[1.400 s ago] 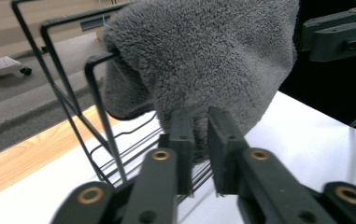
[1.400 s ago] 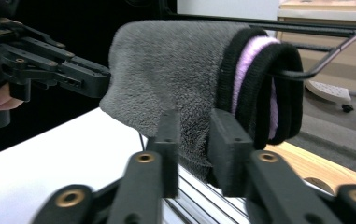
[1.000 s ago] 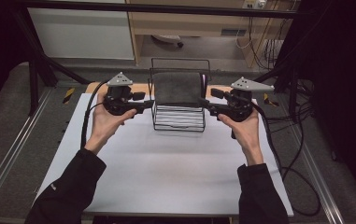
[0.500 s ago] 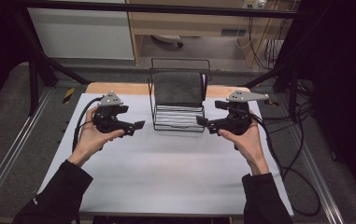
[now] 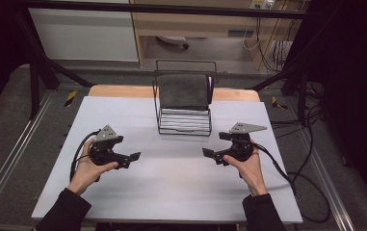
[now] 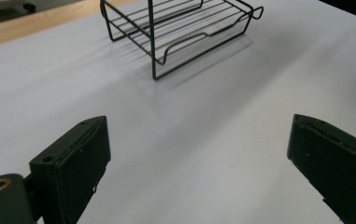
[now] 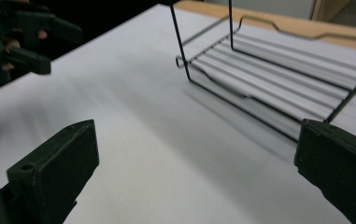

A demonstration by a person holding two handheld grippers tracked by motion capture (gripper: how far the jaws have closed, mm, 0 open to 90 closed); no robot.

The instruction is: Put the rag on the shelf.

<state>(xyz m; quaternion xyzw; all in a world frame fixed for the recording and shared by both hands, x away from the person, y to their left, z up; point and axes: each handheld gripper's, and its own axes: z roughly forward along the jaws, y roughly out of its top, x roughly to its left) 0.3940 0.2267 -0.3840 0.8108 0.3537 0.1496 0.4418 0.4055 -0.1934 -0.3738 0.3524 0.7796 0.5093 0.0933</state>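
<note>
Set upright at the back middle of the desk [image 5: 171,192], wire rack [image 5: 185,103] apparently placed and let go, left claw [image 5: 132,159] and right claw [image 5: 209,155] both spread wide with jaws just opening, empty, well apart from it, little left but withdrawing.

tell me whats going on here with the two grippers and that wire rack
A person holds a black two-jaw gripper in each hand over a white table top. A black wire rack with a dark pad on its upper part stands at the far middle of the table. The left gripper and the right gripper have pulled back from the rack's sides toward the person, their jaws having just opened wide with nothing between them. The rack stands free, untouched.
</note>
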